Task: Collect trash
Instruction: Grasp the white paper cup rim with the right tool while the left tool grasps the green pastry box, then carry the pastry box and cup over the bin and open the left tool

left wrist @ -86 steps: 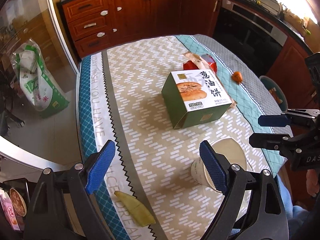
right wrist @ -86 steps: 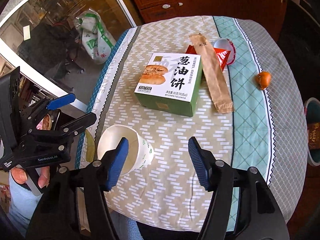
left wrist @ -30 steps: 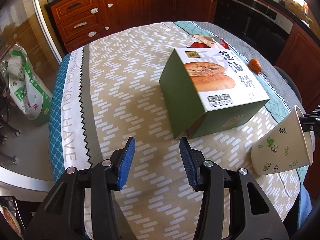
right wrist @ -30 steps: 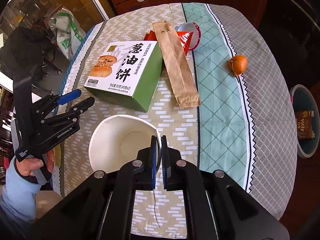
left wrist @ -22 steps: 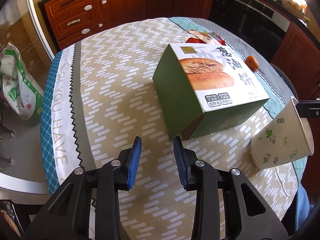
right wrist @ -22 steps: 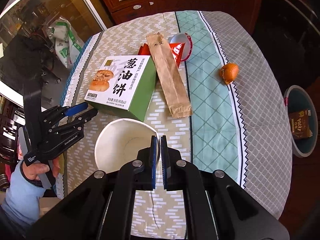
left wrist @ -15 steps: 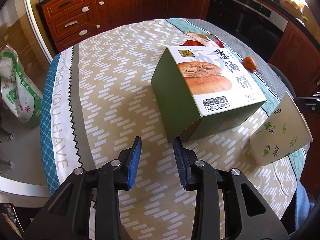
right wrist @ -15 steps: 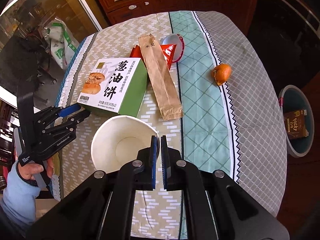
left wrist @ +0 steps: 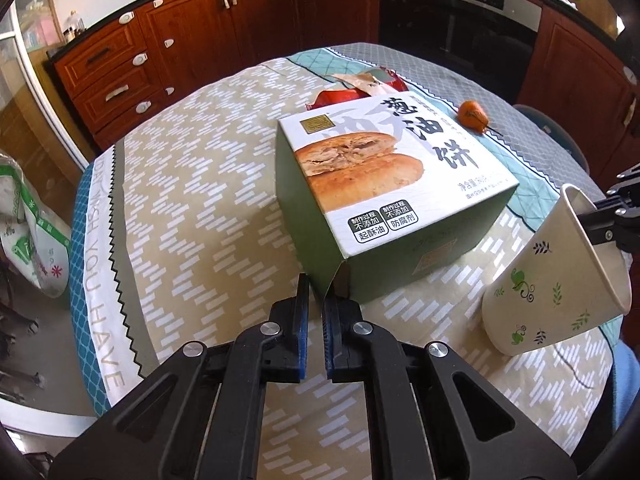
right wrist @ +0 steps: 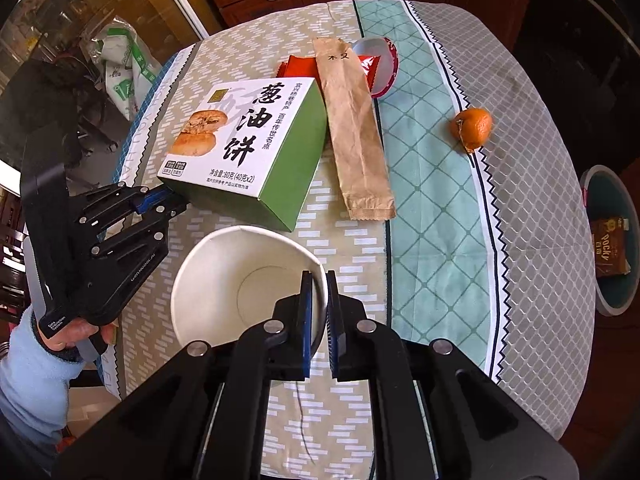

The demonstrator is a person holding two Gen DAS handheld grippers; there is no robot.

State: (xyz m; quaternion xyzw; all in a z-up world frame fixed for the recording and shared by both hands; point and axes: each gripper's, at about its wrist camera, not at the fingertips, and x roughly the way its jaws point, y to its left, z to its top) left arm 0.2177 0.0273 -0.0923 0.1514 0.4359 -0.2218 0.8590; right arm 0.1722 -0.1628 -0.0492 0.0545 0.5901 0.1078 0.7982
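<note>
A green and white pastry box lies on the table, its near corner flap standing ajar. My left gripper is at that corner, its jaws closing, and the flap edge is pinched between the blue pads; from the right wrist view the left gripper meets the box at its near left corner. My right gripper grips the rim of a white paper cup, one finger inside and one outside, the jaws just starting to open. The cup hangs tilted above the cloth.
A brown paper sleeve, a red wrapper and an orange peel lie beyond the box. A round bin holding a snack box stands on the floor to the right of the table. Wooden cabinets line the far wall.
The left gripper moved in to the box's near corner and its jaws went from part open to closed on the flap. The right gripper still holds the cup.
</note>
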